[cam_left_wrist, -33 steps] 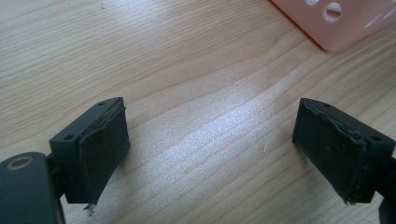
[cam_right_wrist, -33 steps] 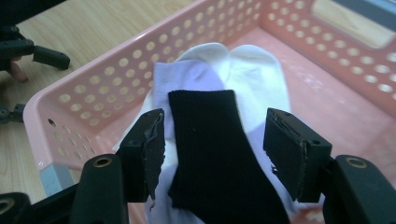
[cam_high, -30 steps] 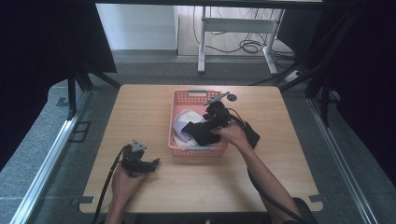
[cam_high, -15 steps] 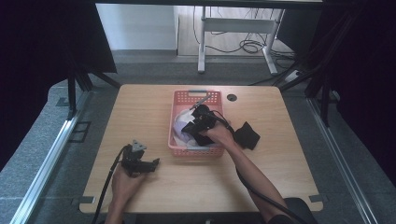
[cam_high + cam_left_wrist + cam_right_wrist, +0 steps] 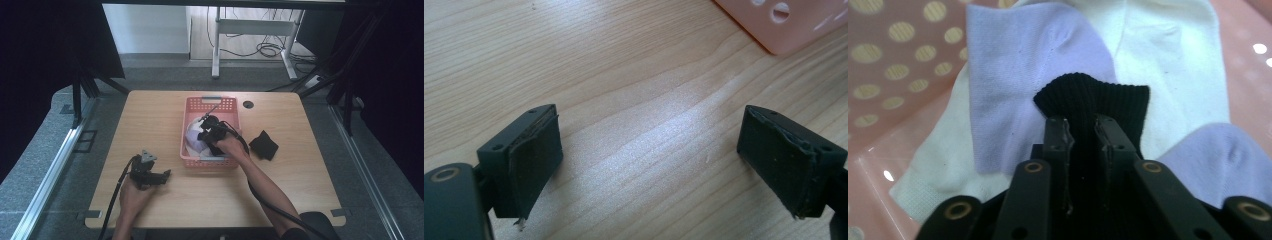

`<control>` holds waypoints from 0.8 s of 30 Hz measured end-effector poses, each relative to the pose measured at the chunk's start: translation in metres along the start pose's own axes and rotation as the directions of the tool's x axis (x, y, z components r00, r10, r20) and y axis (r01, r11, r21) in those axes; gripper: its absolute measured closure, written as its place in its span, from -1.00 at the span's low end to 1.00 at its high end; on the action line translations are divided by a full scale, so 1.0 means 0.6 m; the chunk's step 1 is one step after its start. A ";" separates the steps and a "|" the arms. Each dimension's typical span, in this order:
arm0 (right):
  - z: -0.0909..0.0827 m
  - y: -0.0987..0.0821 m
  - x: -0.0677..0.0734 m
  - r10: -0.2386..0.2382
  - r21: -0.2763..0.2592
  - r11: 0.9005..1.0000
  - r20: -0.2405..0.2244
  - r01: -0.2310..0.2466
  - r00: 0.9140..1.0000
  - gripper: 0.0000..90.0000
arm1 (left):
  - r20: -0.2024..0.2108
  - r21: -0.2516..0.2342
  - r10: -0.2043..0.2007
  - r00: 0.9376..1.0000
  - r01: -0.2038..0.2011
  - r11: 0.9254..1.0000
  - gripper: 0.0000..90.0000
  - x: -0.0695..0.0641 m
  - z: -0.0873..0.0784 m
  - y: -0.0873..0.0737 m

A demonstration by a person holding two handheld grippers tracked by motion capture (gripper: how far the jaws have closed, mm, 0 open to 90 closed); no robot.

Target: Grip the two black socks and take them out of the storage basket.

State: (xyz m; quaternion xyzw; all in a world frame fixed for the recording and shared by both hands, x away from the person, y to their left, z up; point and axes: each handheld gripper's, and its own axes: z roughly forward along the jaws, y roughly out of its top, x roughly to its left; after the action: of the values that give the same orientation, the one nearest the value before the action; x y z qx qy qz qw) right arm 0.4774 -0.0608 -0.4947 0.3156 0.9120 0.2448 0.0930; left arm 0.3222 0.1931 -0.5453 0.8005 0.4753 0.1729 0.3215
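A pink perforated basket (image 5: pixel 210 101) stands mid-table with white and lilac socks (image 5: pixel 194 137) inside. My right gripper (image 5: pixel 206 131) is down in the basket. In the right gripper view it (image 5: pixel 1080 124) is shut on the ribbed cuff of a black sock (image 5: pixel 1093 97) that lies over a white sock with lilac heel (image 5: pixel 1013 85). Another black sock (image 5: pixel 263 145) lies flat on the table, right of the basket. My left gripper (image 5: pixel 164 175) rests near the front left, jaws wide apart (image 5: pixel 649 150) over bare wood, holding nothing.
The wooden table (image 5: pixel 150 115) has a round cable hole (image 5: pixel 247 104) behind the basket. A corner of the basket (image 5: pixel 784 25) shows ahead of the left gripper. Cables trail from both grippers toward the front edge.
The right gripper left a black sock on the table right of the basket, then moved left into the basket and closed on another black sock. The left gripper has stayed put.
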 end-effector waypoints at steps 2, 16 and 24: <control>-0.004 0.001 -0.002 0.003 -0.011 1.000 -0.001 -0.003 1.000 0.77 | 0.000 0.000 0.000 1.000 0.000 1.000 -0.77 0.000 0.000 0.000; -0.092 0.018 -0.007 0.021 -0.198 0.980 -0.018 -0.024 1.000 0.77 | 0.000 -0.002 -0.001 1.000 0.001 1.000 -0.77 0.000 0.000 0.000; -0.138 0.033 -0.010 0.023 -0.255 0.966 -0.039 -0.032 0.999 0.77 | -0.001 -0.003 -0.001 1.000 0.001 1.000 -0.77 0.000 0.000 0.000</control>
State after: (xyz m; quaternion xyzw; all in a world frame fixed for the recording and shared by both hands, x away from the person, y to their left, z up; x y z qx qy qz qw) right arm 0.4658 -0.0830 -0.4132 0.3092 0.8699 0.3672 0.1132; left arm 0.3221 0.1929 -0.5454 0.7999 0.4754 0.1738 0.3225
